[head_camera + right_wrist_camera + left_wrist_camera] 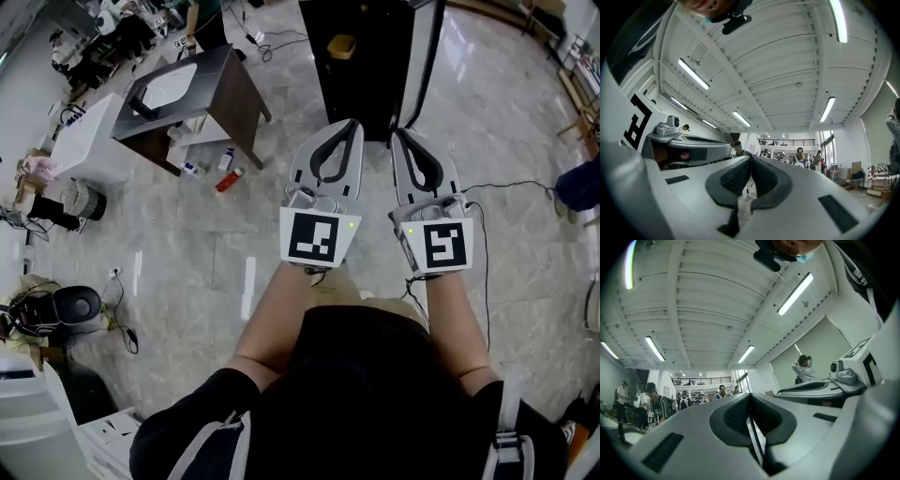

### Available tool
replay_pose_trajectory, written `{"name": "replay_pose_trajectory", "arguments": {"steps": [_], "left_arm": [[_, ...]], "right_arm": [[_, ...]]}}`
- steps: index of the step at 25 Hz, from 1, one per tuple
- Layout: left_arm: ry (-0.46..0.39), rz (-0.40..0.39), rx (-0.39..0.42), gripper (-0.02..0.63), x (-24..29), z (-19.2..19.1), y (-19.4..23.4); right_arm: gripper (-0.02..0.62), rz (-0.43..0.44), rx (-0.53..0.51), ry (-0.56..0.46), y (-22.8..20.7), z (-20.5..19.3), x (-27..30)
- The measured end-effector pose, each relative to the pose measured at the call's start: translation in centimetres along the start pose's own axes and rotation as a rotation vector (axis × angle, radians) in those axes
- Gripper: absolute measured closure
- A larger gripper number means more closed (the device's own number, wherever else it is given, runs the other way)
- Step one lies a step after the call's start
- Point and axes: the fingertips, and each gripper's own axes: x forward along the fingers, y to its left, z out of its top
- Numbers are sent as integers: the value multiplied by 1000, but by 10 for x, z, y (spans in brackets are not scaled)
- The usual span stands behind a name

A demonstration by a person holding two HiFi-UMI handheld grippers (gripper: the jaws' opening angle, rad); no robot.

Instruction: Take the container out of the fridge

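Head view: left tool [347, 127] and right tool [401, 136] side by side, jaws together, empty, aimed at black fridge [366, 70]. Yellow container [341, 45] at its front, well ahead. Both gripper views: only ceiling lights [794, 294] and distant people [651, 399].

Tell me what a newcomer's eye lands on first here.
Two white grippers with black-and-white marker cubes fill the centre of the head view: the left gripper and the right gripper, side by side, both with jaws shut on nothing. Just ahead of them on the pale marble floor stands a tall black cabinet, apparently the fridge. A dark brown wooden table sits off to the left.
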Motion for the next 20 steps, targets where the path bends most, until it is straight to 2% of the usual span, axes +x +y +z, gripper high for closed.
{"name": "replay_pose_trajectory", "arguments": {"steps": [5,10,14,17,20], "left_arm": [[-47,19,-30,581,25,-17,23],[-52,9,-8,581,49,-35,40],[-33,4,9,581,88,-60,81],[8,-14,73,581,117,-84,114],[19,-16,64,581,147,-102,146]], "right_arm": [[560,-4,40,-79,-12,-5,40],[560,36,10,-13,-19,-36,71],[560,60,44,-30,-26,-48,133],[560,86,14,-3,-29,-68,179],[560,97,13,10,-34,-82,222]]}}
